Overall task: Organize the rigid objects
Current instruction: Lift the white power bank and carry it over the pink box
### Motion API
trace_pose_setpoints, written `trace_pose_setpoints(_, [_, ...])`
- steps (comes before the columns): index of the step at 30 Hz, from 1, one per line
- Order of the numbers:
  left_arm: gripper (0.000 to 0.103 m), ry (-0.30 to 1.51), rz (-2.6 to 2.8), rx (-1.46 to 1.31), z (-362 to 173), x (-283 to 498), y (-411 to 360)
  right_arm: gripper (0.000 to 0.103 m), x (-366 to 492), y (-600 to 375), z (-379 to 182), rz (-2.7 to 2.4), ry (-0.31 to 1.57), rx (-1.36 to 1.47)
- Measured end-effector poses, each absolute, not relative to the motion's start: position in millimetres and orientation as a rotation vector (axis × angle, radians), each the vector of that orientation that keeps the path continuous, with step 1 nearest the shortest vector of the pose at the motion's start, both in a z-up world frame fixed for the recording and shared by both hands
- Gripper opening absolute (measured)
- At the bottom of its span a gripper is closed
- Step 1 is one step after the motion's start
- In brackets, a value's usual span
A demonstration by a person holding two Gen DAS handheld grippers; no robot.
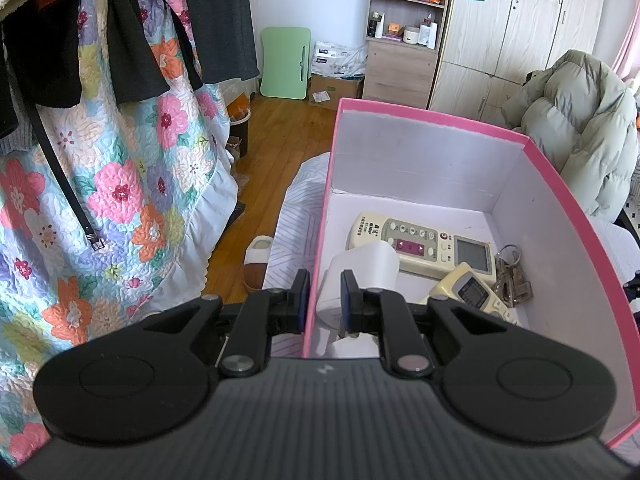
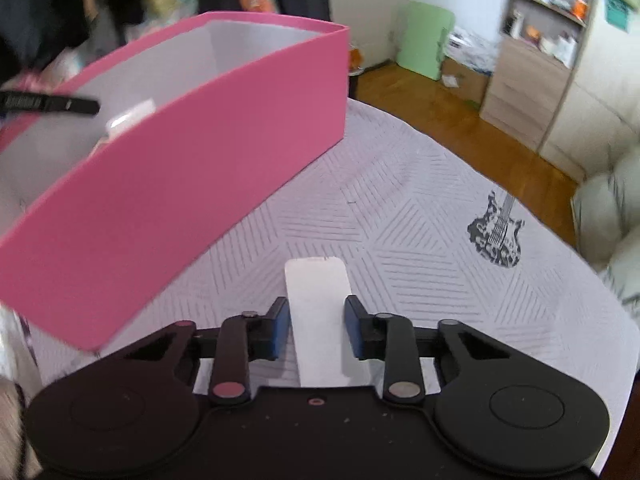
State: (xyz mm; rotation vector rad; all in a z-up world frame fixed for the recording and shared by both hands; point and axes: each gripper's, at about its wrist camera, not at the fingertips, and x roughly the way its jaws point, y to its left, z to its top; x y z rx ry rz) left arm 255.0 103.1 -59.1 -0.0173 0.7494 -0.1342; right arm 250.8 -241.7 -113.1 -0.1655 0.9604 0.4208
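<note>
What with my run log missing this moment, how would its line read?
left gripper: clamps pink box wall | right gripper: grips white slab on bedspread

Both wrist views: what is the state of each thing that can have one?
pink box: no lid, upright, partly filled.
left gripper: shut on the pink box's side wall.
right gripper: shut on the white slab.
white slab: lying flat on the bed cover.
wardrobe: doors shut.
</note>
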Motion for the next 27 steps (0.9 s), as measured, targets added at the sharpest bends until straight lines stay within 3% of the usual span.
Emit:
trace_pose_setpoints(4, [0.014, 0.75, -0.135, -0.019, -60, 255, 103, 0.051, 261, -237, -115, 0.393, 0.987, -0.145])
trace_pose_setpoints(7, [0.014, 0.75, -0.135, -0.018, -60, 256, 103, 0.056, 265, -231, -120, 0.378, 0.985, -0.194])
trace_pose_setpoints(9, [0.014, 0.751, -0.135, -0.016, -60, 256, 103, 0.055, 268, -235, -121, 0.391, 0.978, -0.159])
trace_pose_setpoints(10, [0.014, 0.752, -0.136, -0.018, -60, 256, 103, 0.044, 267, -236, -121, 0.385, 0.969, -0.156])
trace_pose_setpoints(27, [0.014, 0.754, -0.119, -0.009, -60, 255, 99, 0.044, 209, -247, -66, 0.332, 0.728, -0.034])
